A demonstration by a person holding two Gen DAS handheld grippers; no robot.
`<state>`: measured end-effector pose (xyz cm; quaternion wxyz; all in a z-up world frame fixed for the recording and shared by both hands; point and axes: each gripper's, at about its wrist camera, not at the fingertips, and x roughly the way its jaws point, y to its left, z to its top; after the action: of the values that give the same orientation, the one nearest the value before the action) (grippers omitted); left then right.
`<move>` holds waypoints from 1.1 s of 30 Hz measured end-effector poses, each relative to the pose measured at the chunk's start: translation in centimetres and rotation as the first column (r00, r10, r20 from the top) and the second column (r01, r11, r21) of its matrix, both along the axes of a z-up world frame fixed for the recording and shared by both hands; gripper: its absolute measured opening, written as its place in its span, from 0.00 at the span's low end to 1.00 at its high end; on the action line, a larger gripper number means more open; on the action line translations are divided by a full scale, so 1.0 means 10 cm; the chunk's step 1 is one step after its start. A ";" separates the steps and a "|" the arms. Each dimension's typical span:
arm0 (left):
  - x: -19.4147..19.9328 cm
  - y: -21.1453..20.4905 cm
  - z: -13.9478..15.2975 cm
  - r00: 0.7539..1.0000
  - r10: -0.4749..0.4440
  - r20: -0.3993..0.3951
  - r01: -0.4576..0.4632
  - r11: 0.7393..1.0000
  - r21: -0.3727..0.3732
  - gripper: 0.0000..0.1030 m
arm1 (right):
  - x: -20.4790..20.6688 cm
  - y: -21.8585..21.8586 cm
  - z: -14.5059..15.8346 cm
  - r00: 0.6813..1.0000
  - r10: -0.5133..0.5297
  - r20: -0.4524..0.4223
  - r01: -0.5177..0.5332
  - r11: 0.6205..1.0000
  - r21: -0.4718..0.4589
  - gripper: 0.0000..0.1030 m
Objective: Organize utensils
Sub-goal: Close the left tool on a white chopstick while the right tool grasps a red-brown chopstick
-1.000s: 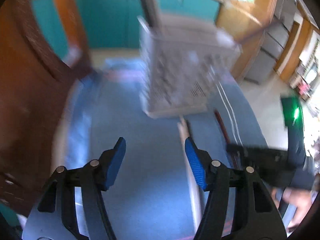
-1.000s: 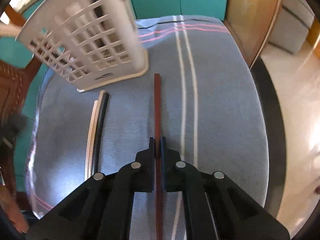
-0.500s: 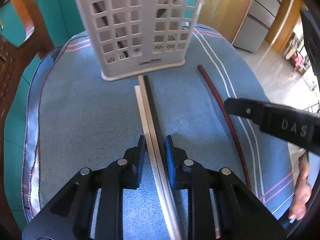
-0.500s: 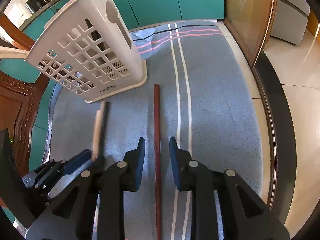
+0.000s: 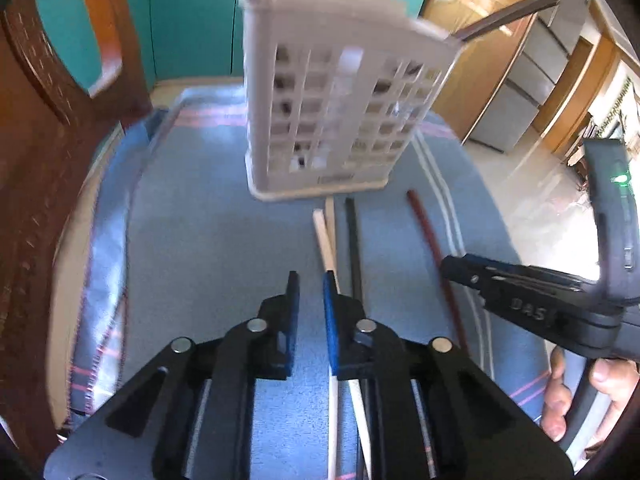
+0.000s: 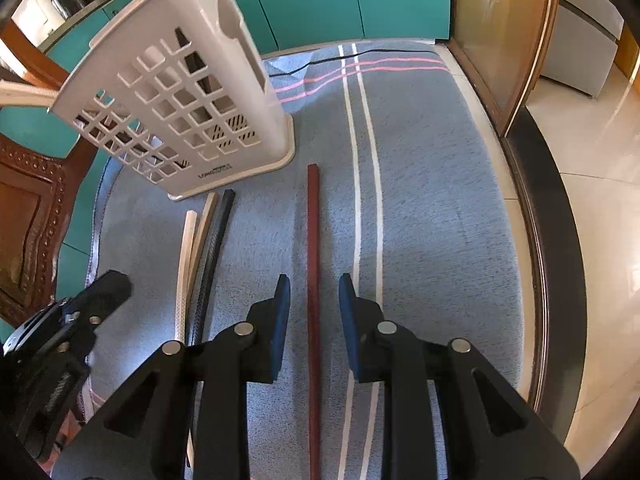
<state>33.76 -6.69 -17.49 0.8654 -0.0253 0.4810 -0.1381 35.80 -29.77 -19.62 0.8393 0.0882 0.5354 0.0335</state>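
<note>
A white lattice utensil basket (image 5: 332,120) (image 6: 180,112) stands on the blue cloth with dark sticks poking out of its top. In front of it lie a white chopstick (image 5: 322,236) (image 6: 186,248), a beige one (image 6: 204,224), a black one (image 5: 352,240) (image 6: 218,232) and a dark red one (image 5: 426,232) (image 6: 312,220). My left gripper (image 5: 312,280) (image 6: 116,284) is closing to a narrow gap that shows only cloth. The white chopstick runs under its right finger. My right gripper (image 6: 314,284) (image 5: 448,266) is open astride the red chopstick, pads clear of it.
A carved wooden chair (image 5: 40,160) (image 6: 24,220) stands close on the left. The striped cloth (image 6: 440,200) ends at the table's dark rim (image 6: 532,240) on the right. Teal cabinets stand behind. A person's hand (image 5: 560,392) holds the right gripper.
My left gripper went from wide open to nearly shut over the pale chopsticks, and the white one has slid apart from the beige one. My right gripper let go of the red chopstick.
</note>
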 end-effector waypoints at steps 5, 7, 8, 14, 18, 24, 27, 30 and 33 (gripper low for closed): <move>0.10 -0.02 -0.23 0.999 -0.003 -0.037 0.004 1.000 0.013 0.32 | 0.00 0.05 -0.02 1.000 0.012 -0.003 -0.012 1.000 -0.021 0.35; 0.15 -0.03 -0.26 0.999 0.001 -0.041 -0.001 1.000 -0.001 0.32 | 0.01 0.07 -0.02 1.000 0.015 -0.002 -0.015 1.000 -0.022 0.35; 0.19 -0.04 -0.27 0.999 0.003 -0.047 -0.004 1.000 -0.005 0.32 | 0.01 0.08 -0.02 1.000 0.017 -0.002 -0.017 1.000 -0.024 0.35; 0.21 -0.13 -0.33 0.997 -0.010 -0.082 0.009 1.000 -0.019 0.10 | 0.02 0.09 -0.10 0.999 0.029 -0.014 -0.030 0.998 -0.059 0.35; 0.15 -0.14 -0.29 0.996 -0.013 -0.089 0.011 1.000 -0.028 0.07 | 0.00 0.10 -0.10 0.999 0.047 -0.003 -0.047 0.996 -0.075 0.35; 0.11 0.07 -0.13 0.997 0.012 -0.082 -0.017 0.998 -0.060 0.07 | -0.01 0.11 -0.10 0.999 0.047 -0.019 -0.048 0.998 -0.039 0.06; 0.14 0.17 -0.10 0.996 0.024 -0.089 -0.029 0.998 -0.053 0.07 | -0.05 0.09 -0.09 0.998 0.053 -0.022 -0.053 0.999 0.008 0.06; 0.17 0.27 -0.14 0.995 0.039 -0.094 -0.040 0.999 -0.008 0.07 | -0.07 0.04 -0.03 0.998 0.055 -0.020 -0.054 0.997 0.048 0.06; 0.20 0.28 -0.25 0.992 0.043 -0.116 -0.041 0.999 0.021 0.07 | -0.09 0.06 -0.02 0.998 0.052 -0.023 -0.052 0.999 0.015 0.08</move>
<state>35.80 -3.88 -19.96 0.8387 -0.0355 0.5314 -0.1137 34.92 -29.17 -19.83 0.8312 0.0808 0.5471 0.0582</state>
